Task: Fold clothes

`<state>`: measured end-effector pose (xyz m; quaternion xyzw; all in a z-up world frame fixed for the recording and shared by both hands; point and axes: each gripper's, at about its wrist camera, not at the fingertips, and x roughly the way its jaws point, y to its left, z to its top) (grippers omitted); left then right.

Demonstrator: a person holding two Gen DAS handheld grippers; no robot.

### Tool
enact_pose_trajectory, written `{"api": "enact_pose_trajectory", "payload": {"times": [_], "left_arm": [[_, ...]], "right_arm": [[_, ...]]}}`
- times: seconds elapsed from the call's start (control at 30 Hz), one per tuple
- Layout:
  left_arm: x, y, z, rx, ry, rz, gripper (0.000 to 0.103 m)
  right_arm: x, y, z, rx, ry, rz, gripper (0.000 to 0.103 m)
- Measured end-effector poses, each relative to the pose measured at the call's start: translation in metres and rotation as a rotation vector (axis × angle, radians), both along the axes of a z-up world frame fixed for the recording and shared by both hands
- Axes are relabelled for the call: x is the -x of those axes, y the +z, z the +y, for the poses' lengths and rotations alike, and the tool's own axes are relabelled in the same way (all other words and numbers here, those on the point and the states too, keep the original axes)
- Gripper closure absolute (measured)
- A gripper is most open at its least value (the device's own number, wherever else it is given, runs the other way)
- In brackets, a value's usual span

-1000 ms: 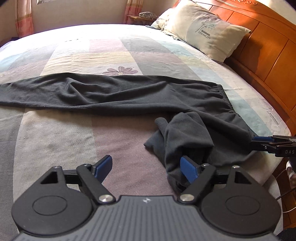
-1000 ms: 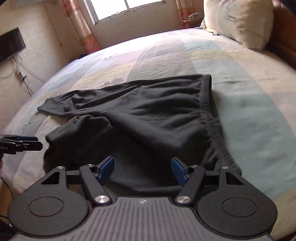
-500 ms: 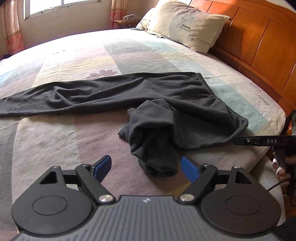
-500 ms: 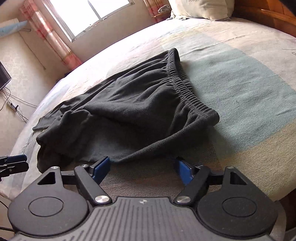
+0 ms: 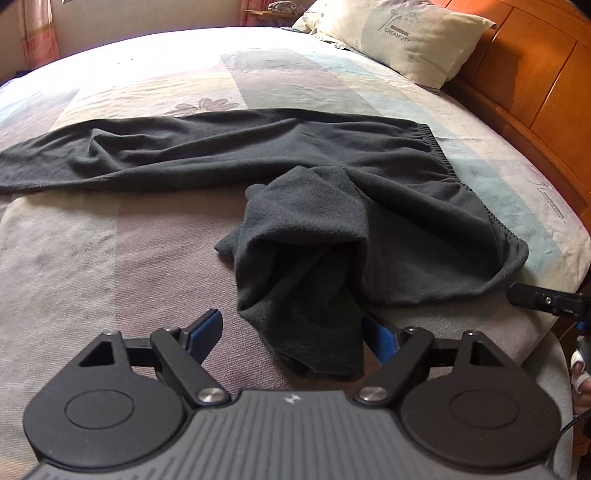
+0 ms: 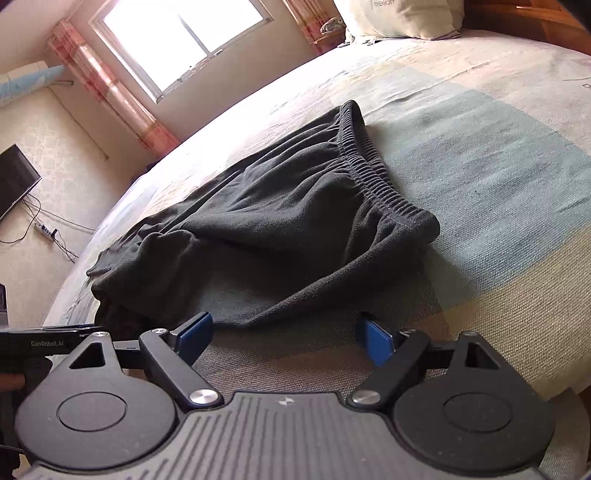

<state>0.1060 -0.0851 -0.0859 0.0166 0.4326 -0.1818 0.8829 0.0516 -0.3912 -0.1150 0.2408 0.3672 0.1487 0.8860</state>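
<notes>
A pair of dark grey fleece trousers lies across the bed, one leg stretched out to the left, the other leg bunched in a heap near the bed's front edge. The elastic waistband faces right. My left gripper is open, and the end of the bunched leg lies between its blue pads without being pinched. My right gripper is open just short of the trousers' near hem, empty. Each gripper shows at the side of the other's view: the right gripper, the left gripper.
The bed has a patchwork cover in pale colours. A cream pillow lies against the wooden headboard at the right. A window with pink curtains, a wall screen and floor cables lie beyond.
Both grippers came closer to the trousers. The bunched leg end now lies between the left gripper's pads. The right gripper dropped lower toward the near hem.
</notes>
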Motion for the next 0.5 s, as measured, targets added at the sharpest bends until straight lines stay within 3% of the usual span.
{"api": "enact_pose_trajectory", "payload": {"times": [0.23,0.33,0.5], "left_arm": [[-0.006,0.014,-0.027,0.064,-0.051,-0.066,0.020],[-0.010,0.016,-0.050,0.114,-0.127,-0.068,0.019],[-0.007,0.010,-0.093,0.120,-0.284,-0.059,0.017]], "right_arm": [[-0.004,0.000,0.003,0.002,0.037,-0.005,0.005],[-0.003,0.000,-0.001,-0.017,0.047,0.001,0.005],[0.000,0.000,-0.009,-0.055,0.063,0.023,0.005]]}}
